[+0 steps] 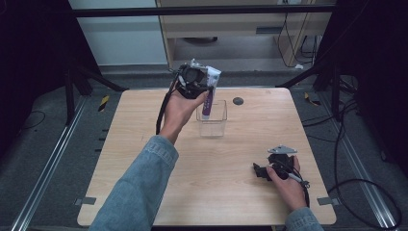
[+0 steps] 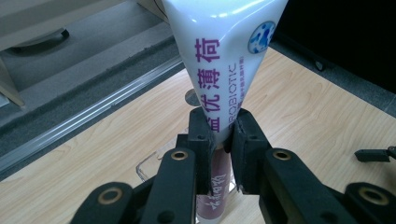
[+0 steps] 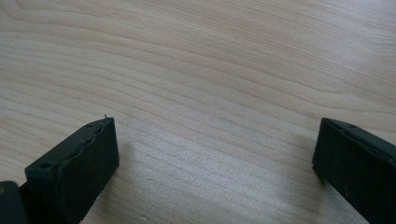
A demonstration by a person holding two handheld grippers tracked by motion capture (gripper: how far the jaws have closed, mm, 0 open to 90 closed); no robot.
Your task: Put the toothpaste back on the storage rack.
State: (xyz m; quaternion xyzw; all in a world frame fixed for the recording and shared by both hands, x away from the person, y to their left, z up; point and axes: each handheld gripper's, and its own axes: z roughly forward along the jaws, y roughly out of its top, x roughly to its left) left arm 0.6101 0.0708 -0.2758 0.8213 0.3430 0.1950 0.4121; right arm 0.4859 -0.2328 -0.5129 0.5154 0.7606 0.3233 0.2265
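A white and purple toothpaste tube stands nearly upright with its lower end inside a clear square container at the table's far middle. My left gripper is shut on the tube above the container's rim, its black jaws pinching the tube's middle. The flat crimped end points up. My right gripper rests low over the table's near right, held by a hand, and its jaws stand wide apart over bare wood with nothing between them.
The wooden table has a dark round hole just right of the container. Cables trail on the floor to the right. Black frame legs stand beyond the far edge.
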